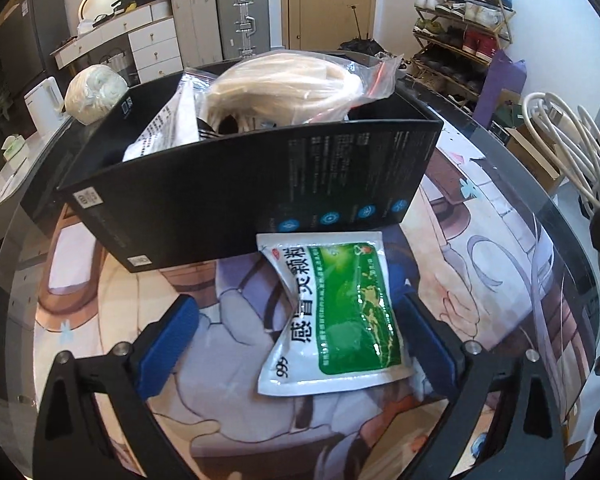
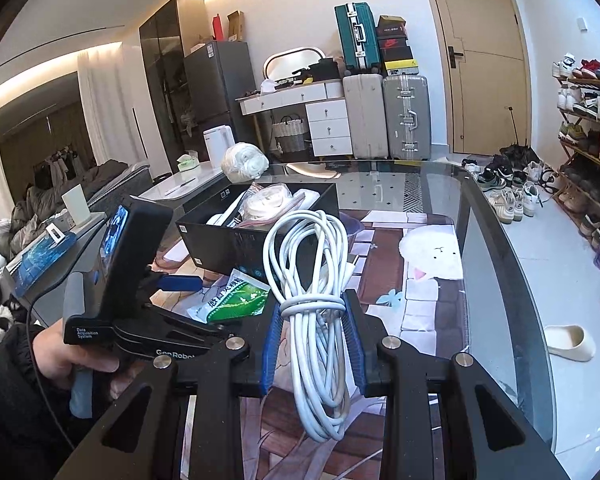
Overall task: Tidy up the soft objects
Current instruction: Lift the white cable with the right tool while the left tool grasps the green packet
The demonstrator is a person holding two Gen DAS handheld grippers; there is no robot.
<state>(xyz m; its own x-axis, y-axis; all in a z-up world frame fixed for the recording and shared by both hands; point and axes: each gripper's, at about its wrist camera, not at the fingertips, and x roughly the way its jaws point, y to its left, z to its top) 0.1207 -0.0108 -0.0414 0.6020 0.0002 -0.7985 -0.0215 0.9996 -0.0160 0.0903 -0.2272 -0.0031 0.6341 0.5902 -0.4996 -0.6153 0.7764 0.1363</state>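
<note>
The green-and-white foil medicine sachet (image 1: 332, 312) is lying flat on the glass desk (image 1: 512, 184), just in front of the black cardboard box (image 1: 236, 184), its long axis running away from the left tool (image 1: 296, 344), whose released fingers are straddling it untouched. The right tool (image 2: 312, 344) is clenching a coiled white cable (image 2: 312, 280), hovering beside the box, with open room above.

Both grippers held over the table, one spread wide, one clamped.

The left gripper (image 1: 296, 344) tilts steeply downward, its blue-padded jaws standing wide apart with a green-and-white sachet (image 1: 334, 312) lying between them, pads not pressing it. A hand (image 2: 66, 356) in a dark sleeve grips its handle. The right gripper (image 2: 314, 336) points forward at a gentler slant, jaws pinched on a coiled white cable (image 2: 312, 280).
</note>
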